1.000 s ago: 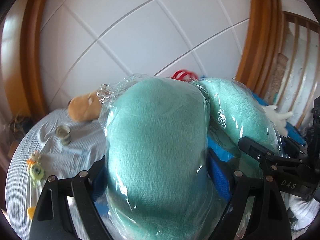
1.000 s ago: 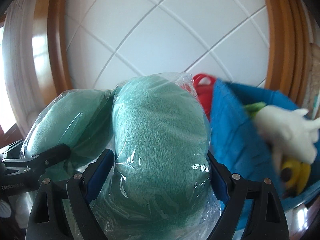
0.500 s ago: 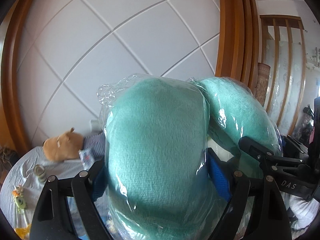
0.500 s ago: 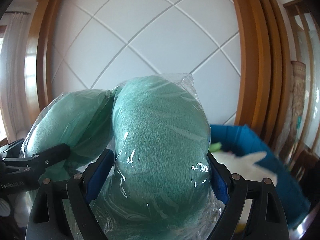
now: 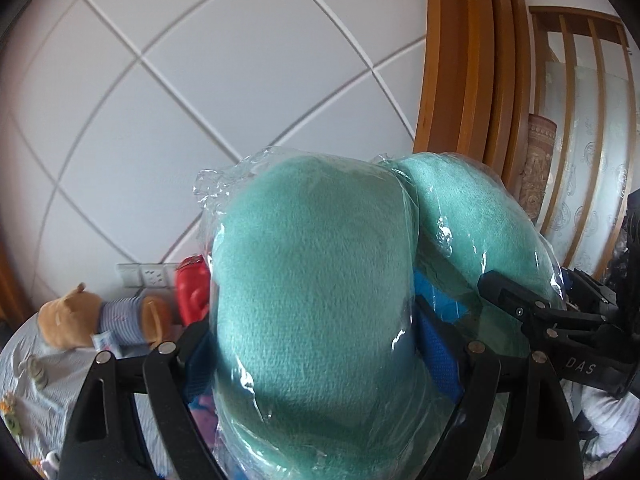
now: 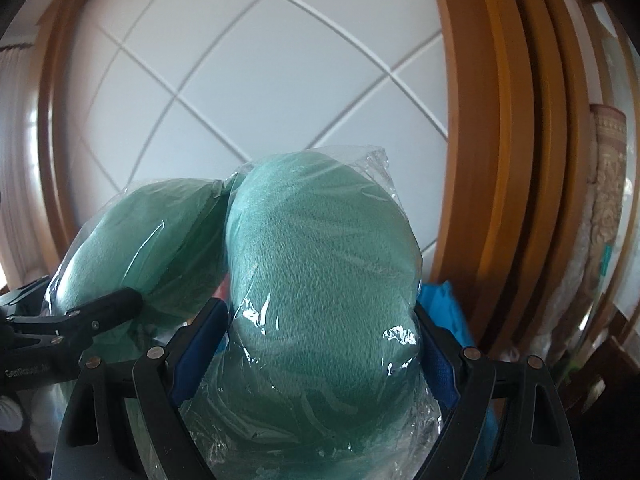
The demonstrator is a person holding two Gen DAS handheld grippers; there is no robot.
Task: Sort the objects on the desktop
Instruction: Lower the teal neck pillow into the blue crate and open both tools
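A teal plush neck pillow wrapped in clear plastic fills both views. My left gripper is shut on one arm of it. My right gripper is shut on the other arm. Each gripper shows in the other's view, the right one at the right edge and the left one at the left edge. The pillow is held up in the air in front of a white tiled wall.
A tan plush bear in a striped shirt lies on the striped tablecloth at the left. A red object stands behind it. A blue bin edge shows behind the pillow. Wooden frames rise on the right.
Both grippers have lifted and turned with the pillow. The blue bin with the white plush has dropped out of the right view. The bear has shifted in the left view.
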